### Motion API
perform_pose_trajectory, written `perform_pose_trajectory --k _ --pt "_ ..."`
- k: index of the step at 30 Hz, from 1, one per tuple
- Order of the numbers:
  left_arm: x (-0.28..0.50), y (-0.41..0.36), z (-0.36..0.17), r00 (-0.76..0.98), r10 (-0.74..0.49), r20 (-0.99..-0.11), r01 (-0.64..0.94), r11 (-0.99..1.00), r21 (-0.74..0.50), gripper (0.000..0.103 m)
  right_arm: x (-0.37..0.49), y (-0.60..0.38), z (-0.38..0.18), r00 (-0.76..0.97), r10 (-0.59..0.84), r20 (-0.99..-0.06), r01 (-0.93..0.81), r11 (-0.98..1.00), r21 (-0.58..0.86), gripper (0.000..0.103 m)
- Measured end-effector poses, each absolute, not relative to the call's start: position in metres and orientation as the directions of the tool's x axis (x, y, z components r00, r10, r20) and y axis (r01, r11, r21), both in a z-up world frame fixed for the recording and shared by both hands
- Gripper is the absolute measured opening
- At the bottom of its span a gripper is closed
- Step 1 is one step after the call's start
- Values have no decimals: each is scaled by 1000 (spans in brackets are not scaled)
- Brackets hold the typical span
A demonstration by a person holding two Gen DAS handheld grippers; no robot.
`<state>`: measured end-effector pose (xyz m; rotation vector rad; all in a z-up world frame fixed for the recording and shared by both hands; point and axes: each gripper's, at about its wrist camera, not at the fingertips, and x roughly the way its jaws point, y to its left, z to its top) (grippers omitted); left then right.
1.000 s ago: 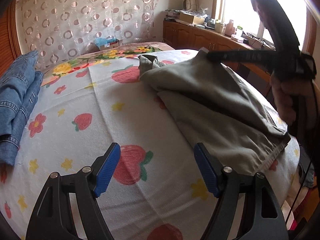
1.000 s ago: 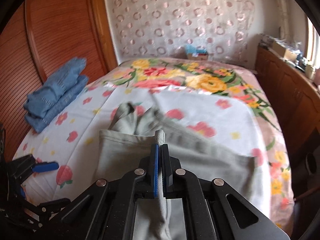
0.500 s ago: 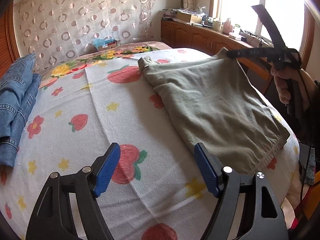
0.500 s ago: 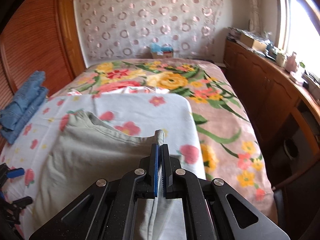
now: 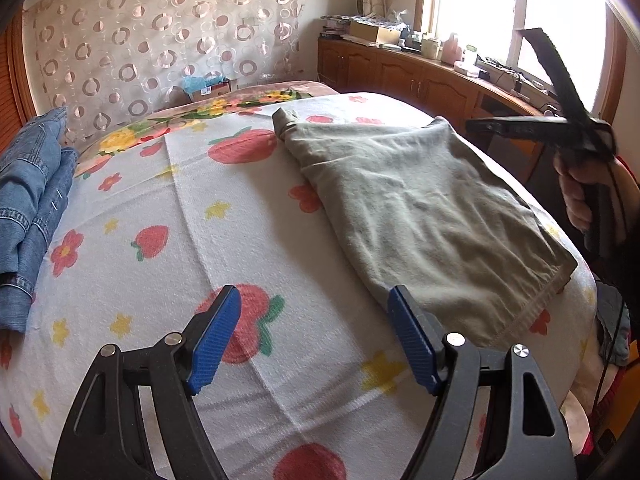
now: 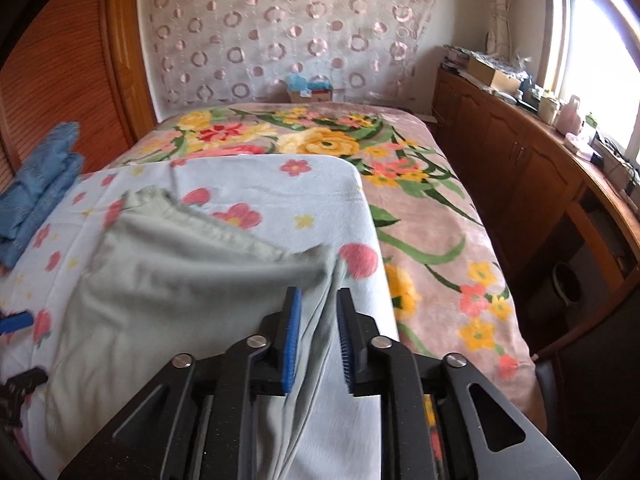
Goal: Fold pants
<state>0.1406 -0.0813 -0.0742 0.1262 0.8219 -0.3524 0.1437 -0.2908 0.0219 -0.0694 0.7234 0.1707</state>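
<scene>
My right gripper (image 6: pixel 318 316) was opening, the edge of the grey-green pants (image 6: pixel 168 292) lying loose between its blue pads (image 6: pixel 291 340). My left gripper (image 5: pixel 314 334) hung wide and empty at the bottom of its frame, over the strawberry-print towel (image 5: pixel 160 280). The pants lay folded flat at centre right, folded jeans (image 5: pixel 28 200) at the left edge.

A bed (image 6: pixel 460 248) carries everything, spread with a pink floral blanket (image 6: pixel 432 216). Over the blanket's near part lies a white strawberry-print towel (image 5: pixel 160 208). On that towel rest folded grey-green pants (image 5: pixel 420 208) towards its window side and a stack of blue jeans (image 5: pixel 28 188) at its opposite edge.
</scene>
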Motion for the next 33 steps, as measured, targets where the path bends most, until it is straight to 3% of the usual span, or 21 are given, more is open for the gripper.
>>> perform_pose_trajectory --k 4,17,26,33 --pt "140 -84 -75 621 -260 -739 361 932 -25 77 106 -294 16 741 163 -652 -208 978 8 38" --pt "143 -91 -84 583 -252 -773 374 927 -20 77 42 -290 2 714 169 -680 -238 971 -9 41" --pt "143 -90 -85 581 -252 -774 365 931 -29 79 32 -288 -9 735 130 -666 -171 985 3 60" --pt "143 -90 -85 581 -253 -774 365 931 -30 79 24 -286 -12 739 140 -659 -168 986 21 60"
